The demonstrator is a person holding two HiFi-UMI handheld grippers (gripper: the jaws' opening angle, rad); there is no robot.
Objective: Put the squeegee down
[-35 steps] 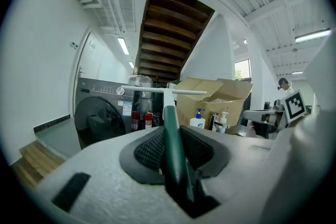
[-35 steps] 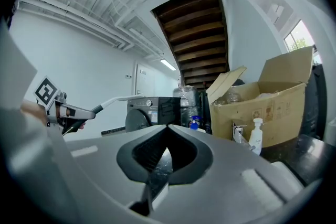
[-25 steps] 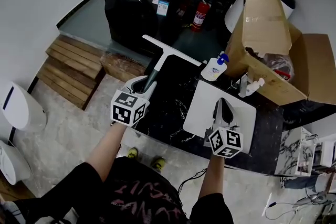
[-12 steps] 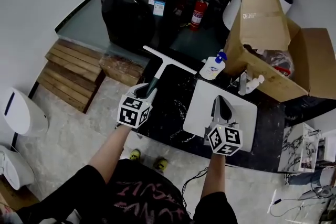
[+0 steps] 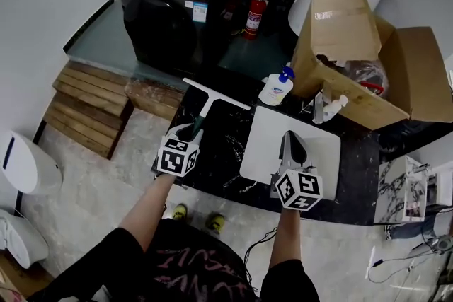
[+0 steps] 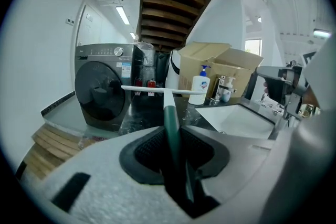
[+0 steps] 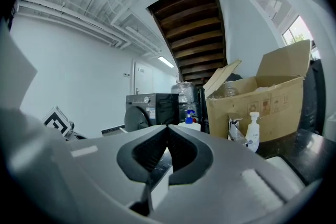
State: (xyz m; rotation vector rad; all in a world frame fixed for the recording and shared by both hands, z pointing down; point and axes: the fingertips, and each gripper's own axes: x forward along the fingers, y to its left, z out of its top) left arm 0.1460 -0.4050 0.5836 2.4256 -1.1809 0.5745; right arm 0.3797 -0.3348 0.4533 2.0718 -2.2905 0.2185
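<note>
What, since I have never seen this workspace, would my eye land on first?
First comes the white-bladed squeegee with a dark green handle, clamped in the left gripper over the black marbled countertop. Next come the shut right gripper over the white rectangular sink, and the big open cardboard box behind it.

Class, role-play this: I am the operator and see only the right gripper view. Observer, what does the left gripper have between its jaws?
Observer: The left gripper is shut on the squeegee, gripping its green handle.
Operator: Where is the blade?
Observer: The white blade lies crosswise over the far edge of the black counter, on the side towards the washing machine.
Operator: What is under my gripper?
Observer: In the head view, the right gripper is over the white sink.
</note>
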